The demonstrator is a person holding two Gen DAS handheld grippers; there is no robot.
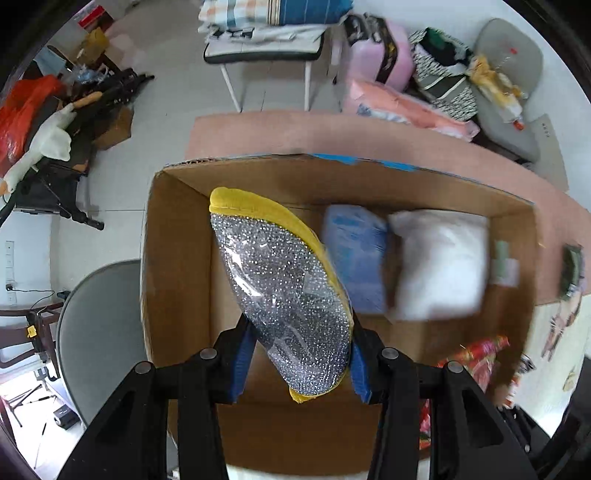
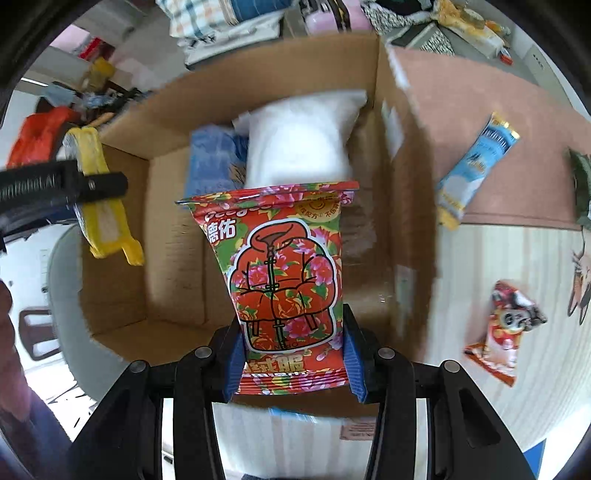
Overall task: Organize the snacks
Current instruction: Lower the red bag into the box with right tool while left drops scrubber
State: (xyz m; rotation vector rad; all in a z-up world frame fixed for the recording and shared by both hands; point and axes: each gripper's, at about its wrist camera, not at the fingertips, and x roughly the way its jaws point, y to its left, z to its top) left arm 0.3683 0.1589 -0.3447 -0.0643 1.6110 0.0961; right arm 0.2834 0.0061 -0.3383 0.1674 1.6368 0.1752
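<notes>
Left gripper [image 1: 301,363] clamped on yellow-edged pack [image 1: 284,295] w/ silver-speckled clear face, blue pads pressed to both sides near its lower end; pack held tilted, top corner leaning up-left, hung over left part of open cardboard box [image 1: 177,258]. Seen from right wrist cam as yellow pack [image 2: 105,210] in black jaws at far left, above box's left wall.

Right gripper [image 2: 293,354] gripped red floral snack bag [image 2: 284,280] w/ padded-jacket drawing & Chinese print; pads tight on both edges of bag's lower third, bag upright, over near-centre of box [image 2: 122,295]. Same bag glimpsed at lower right in left wrist cam as red blur [image 1: 480,358] by box's near-right corner.

Inside box: blue pack [image 1: 356,258] lay flat, touching white pillow-like pack [image 1: 439,262] to its right; both toward far side of box floor. Rest of floor bare cardboard. Small pale label on inside of right wall.

Box sat on table part covered w/ pinkish mat [image 2: 480,110], part pale wood-look cloth [image 2: 517,369]. Outside box, right of it: long blue-white bar wrapper [image 2: 469,173] on mat edge, red-white panda-print bag [image 2: 506,328] on pale cloth, well apart from each other. Dark green item at far right edge, too cut off to ID.

Bkgd: chair w/ folded bedding [image 1: 269,22], pink bag, clutter on floor; motion blur thru both views
</notes>
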